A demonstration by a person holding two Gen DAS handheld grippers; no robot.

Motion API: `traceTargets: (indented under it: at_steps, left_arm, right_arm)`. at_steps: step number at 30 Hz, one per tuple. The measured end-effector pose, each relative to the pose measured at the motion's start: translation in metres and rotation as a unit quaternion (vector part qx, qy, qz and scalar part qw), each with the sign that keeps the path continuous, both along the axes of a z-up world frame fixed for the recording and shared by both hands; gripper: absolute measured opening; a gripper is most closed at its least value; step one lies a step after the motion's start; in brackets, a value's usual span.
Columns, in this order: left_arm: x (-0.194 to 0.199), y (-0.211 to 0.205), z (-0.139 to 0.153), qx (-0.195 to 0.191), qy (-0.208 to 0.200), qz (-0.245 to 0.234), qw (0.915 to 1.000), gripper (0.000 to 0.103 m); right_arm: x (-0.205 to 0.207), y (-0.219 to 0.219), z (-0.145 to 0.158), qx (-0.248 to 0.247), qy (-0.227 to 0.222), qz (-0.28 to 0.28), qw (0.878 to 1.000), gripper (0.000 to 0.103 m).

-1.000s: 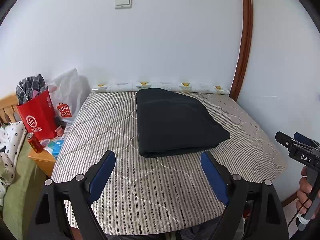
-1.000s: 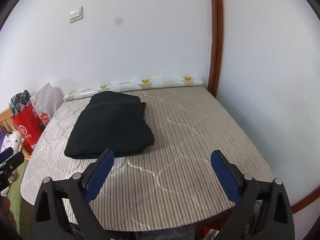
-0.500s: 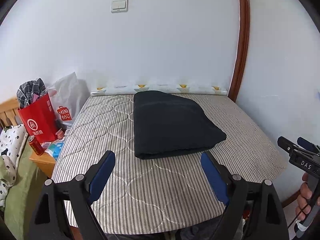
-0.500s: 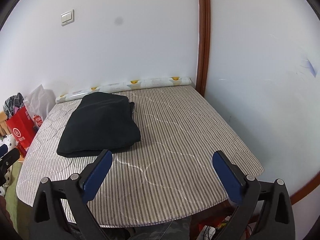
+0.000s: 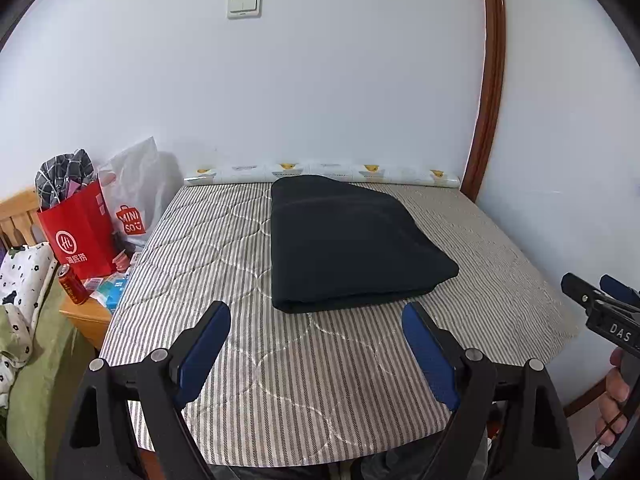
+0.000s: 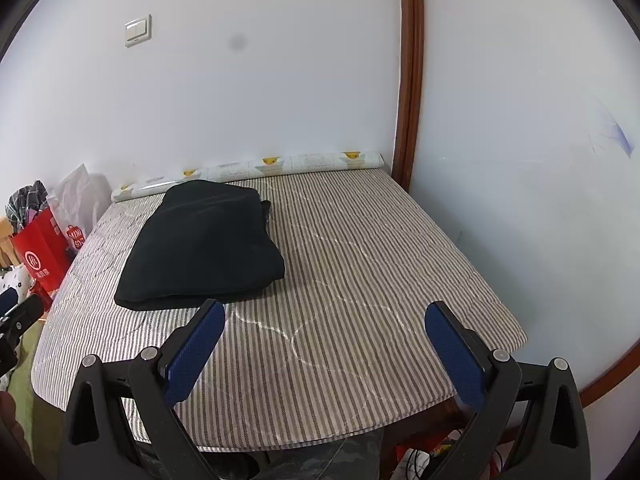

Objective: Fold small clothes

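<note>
- Far left: wooden bedside stand (image 5: 86,318) carrying a red paper bag (image 5: 78,232), a white plastic bag (image 5: 136,196) behind it, a red can (image 5: 74,284) in front, small packets beside the can.
- Near left edge: spotted white cloth (image 5: 22,276) on something green.
- Middle: striped quilted mattress (image 5: 200,248) filling most of both views; rolled printed mat (image 5: 320,172) along its far edge against the white wall.
- Light switch (image 5: 244,5) high on that wall.
- Black folded garment (image 5: 344,244) lies flat on the mattress, centre-far, folded edge toward the camera; nothing touches it.
- Left gripper (image 5: 316,344) hovers over the near mattress edge, blue pads wide apart, nothing between them, garment just beyond the tips.
- Right gripper (image 6: 324,340) likewise over the near edge, pads wide apart and empty; garment sits to its far left.
- Right: brown wooden trim (image 6: 408,80) running up the wall corner.
- Far right of left view: the other gripper's tip, and a hand (image 5: 614,404) on its handle.
</note>
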State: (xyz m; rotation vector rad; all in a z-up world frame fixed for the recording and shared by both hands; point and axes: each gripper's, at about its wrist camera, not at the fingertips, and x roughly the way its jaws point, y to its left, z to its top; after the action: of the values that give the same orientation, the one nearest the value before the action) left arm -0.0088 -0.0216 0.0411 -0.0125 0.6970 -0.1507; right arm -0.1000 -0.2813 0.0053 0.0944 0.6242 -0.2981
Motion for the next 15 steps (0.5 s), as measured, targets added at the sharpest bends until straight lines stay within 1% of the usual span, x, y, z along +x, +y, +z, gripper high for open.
traceTargets:
  at_steps: [15]
  left_arm:
    - [-0.0007, 0.004, -0.0011, -0.005, 0.004, -0.001, 1.0, 0.087]
  right_arm:
    - [-0.0001, 0.0002, -0.0041, 0.001, 0.005, -0.001, 1.0, 0.099]
